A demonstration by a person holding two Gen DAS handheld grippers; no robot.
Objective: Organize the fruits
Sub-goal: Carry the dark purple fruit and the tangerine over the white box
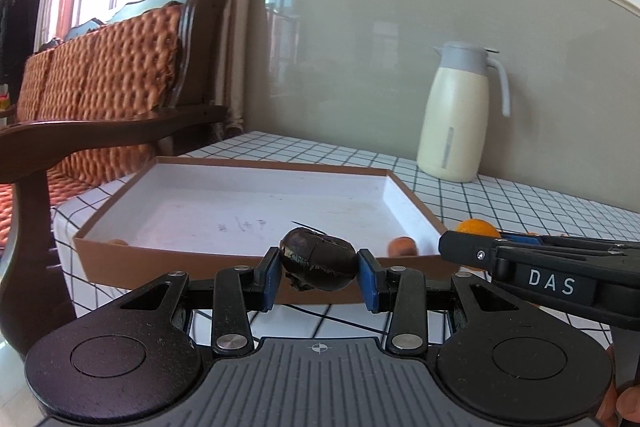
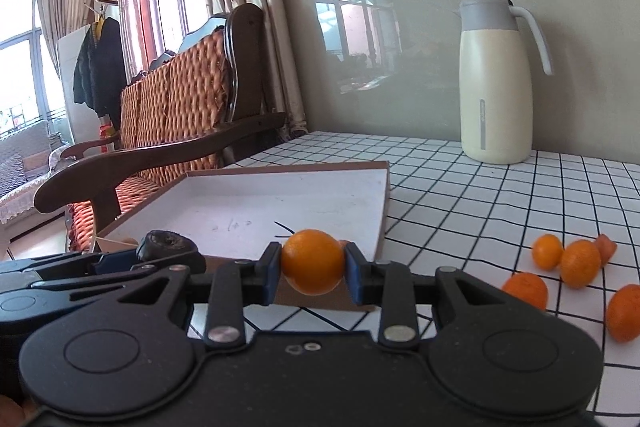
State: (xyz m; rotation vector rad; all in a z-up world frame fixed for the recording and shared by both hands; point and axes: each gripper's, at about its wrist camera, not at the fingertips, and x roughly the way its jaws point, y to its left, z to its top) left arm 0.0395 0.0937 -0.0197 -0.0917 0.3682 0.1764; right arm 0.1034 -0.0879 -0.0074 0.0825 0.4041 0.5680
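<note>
My left gripper (image 1: 318, 269) is shut on a dark brown, wrinkled fruit (image 1: 318, 263), held just in front of the near wall of a shallow brown box (image 1: 256, 259) with a white floor. My right gripper (image 2: 312, 263) is shut on a small orange (image 2: 313, 261), also at the box's near edge (image 2: 320, 297), to the right of the left gripper. In the left wrist view that orange (image 1: 478, 227) peeks over the right gripper's black arm. In the right wrist view the dark fruit (image 2: 170, 247) shows at the left. Small orange pieces (image 1: 403, 246) lie inside the box.
Several loose oranges (image 2: 580, 263) lie on the checked tablecloth (image 2: 480, 211) to the right of the box. A cream jug with a grey lid (image 2: 496, 83) stands at the back by the wall. A wooden chair with a woven cushion (image 1: 100, 87) stands left of the table.
</note>
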